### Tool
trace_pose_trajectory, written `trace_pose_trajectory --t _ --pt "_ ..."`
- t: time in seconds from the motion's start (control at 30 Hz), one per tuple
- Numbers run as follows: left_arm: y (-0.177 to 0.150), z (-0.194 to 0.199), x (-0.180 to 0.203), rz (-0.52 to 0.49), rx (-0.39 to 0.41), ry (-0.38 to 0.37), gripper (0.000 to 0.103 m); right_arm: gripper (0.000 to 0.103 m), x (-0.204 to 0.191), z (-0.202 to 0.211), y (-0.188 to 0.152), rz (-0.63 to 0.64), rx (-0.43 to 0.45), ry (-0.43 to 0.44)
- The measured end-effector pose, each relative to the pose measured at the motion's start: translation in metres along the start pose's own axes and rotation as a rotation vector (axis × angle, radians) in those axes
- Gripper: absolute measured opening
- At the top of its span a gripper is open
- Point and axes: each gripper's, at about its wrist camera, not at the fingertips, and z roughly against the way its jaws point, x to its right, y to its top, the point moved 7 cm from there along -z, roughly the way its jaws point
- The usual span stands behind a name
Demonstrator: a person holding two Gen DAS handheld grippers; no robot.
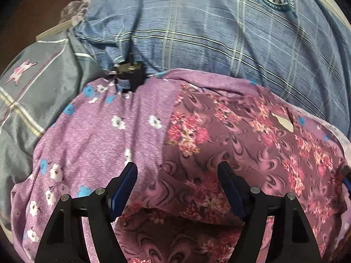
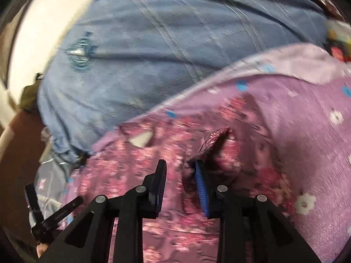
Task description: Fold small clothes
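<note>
We judge the folding barely begun: the maroon floral garment (image 1: 230, 135) lies rumpled across the lower right of the left view, atop a lilac flowered cloth (image 1: 98, 135). Our left gripper (image 1: 177, 175) hangs spread and empty. Our right gripper (image 2: 181, 171), parted, holds nothing beside a raised thin fold (image 2: 212, 142).

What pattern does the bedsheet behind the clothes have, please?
Blue with pale checked lines on the bedsheet, clearest in the left wrist view.
</note>
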Motion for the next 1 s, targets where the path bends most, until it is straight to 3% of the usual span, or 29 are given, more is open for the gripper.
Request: trace_pose_trajectory --t 0.03,0.07,0.1,0.13,0.2,0.27,0.33,0.4,0.53,0.6,0.7,0.9,1.0 --pt "-0.007 -0.007 0.001 -0.033 -0.038 0.014 0.075 0.034 0.001 -0.012 -0.007 0.008 -0.045 -0.029" --pt "-0.015 -0.016 0.003 -0.07 -0.093 0.039 0.076 0.038 0.009 -0.032 -0.021 0.007 -0.145 -0.081" --pt "-0.02 -0.024 0.001 -0.091 -0.126 0.057 0.078 0.038 0.011 -0.041 -0.023 0.017 -0.147 -0.109" --pt "-0.019 -0.02 -0.001 -0.077 -0.091 0.048 0.078 0.037 0.006 -0.037 -0.018 0.028 -0.104 -0.11" --pt "-0.018 -0.015 -0.006 -0.058 -0.101 0.029 0.076 0.036 0.005 -0.027 -0.014 0.012 -0.134 -0.112" --pt "-0.017 -0.01 -0.014 -0.048 -0.089 0.017 0.077 0.037 0.012 -0.006 -0.007 -0.017 -0.055 -0.14" --pt "-0.017 -0.003 -0.028 -0.038 -0.076 0.048 0.076 0.04 0.018 0.013 0.002 0.013 0.026 -0.216" --pt "-0.02 0.008 -0.038 -0.031 -0.059 0.04 0.076 0.04 0.02 0.028 0.003 0.045 0.068 -0.23" --pt "-0.04 0.053 -0.063 -0.033 -0.02 0.043 0.076 0.041 0.029 0.061 -0.011 -0.025 0.047 -0.148" --pt "-0.062 0.076 -0.077 -0.031 -0.006 0.03 0.076 0.054 0.03 0.081 -0.022 -0.06 0.034 -0.101" --pt "-0.119 0.115 -0.102 -0.045 -0.031 -0.013 0.076 0.066 0.035 0.123 -0.056 -0.071 0.029 -0.055" --pt "-0.204 0.169 -0.132 -0.06 -0.098 -0.096 0.075 0.068 0.042 0.186 -0.138 -0.053 -0.076 0.029" --pt "-0.233 0.187 -0.135 -0.041 -0.117 -0.178 0.074 0.069 0.05 0.208 -0.176 -0.072 -0.14 0.037"
